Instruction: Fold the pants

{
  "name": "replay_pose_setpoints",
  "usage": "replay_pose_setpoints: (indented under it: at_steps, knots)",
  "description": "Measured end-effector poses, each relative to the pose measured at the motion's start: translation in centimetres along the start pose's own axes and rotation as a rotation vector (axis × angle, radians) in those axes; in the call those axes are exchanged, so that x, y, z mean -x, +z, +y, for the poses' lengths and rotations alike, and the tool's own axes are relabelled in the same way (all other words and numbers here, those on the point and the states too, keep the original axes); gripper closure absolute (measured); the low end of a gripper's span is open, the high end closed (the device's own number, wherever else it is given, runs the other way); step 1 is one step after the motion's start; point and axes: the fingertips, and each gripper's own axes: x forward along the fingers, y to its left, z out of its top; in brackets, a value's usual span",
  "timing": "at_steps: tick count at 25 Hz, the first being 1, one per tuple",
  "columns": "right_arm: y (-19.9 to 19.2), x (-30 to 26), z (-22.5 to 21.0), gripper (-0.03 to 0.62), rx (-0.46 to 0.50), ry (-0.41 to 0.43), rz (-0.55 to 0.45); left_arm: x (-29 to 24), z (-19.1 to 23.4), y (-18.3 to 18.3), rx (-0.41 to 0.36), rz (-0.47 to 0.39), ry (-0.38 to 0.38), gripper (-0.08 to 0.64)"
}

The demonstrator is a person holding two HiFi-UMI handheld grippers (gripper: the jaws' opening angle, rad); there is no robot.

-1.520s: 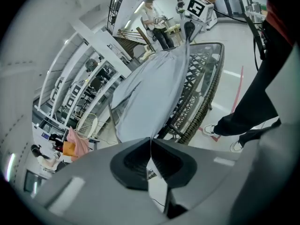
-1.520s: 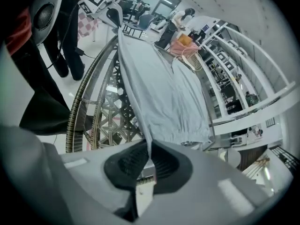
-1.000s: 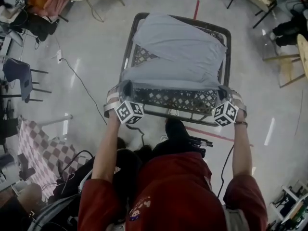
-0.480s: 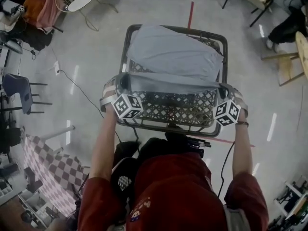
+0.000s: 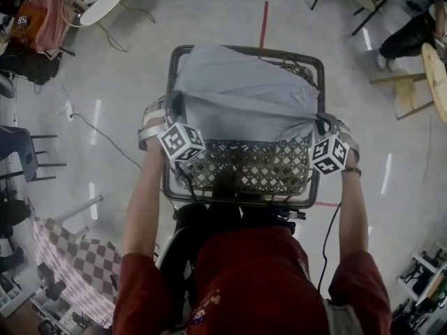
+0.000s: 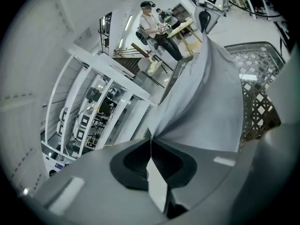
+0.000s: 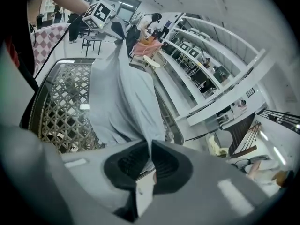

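arms (image 5: 144,208) outstretched, left tongs (image 6: 150,140), right tongs (image 7: 149,145) gripping pants (image 5: 244,93)

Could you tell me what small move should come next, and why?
Probably carry the held edge toward the far end: the left claw and right claw each pinch a corner of the pants, raised taut over the mesh table.

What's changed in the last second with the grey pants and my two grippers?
The left gripper and right gripper carried the near edge of the grey fabric pants toward the far side of the black metal lattice table, baring more lattice. Both stayed shut on the pants.
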Motion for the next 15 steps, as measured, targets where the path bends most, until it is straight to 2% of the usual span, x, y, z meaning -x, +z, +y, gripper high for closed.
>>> replay_pose_setpoints:
  at_steps: [4,12,15]
  knots:
    - [0.0,-2.2,-1.0,0.571,-0.03,0.012,0.044,-3.6,1.0,1.3,-0.02,-0.042,-0.018,0.545]
    - [0.6,-6.0,-3.9,0.572,-0.082,0.001,0.096,-11.0,2.7,3.0,-0.127,-0.115,-0.029,0.545]
    - [0.9,-7.1,-4.5,0.572,-0.097,0.003,0.109,-13.6,3.8,3.1,-0.119,-0.125,-0.038,0.545]
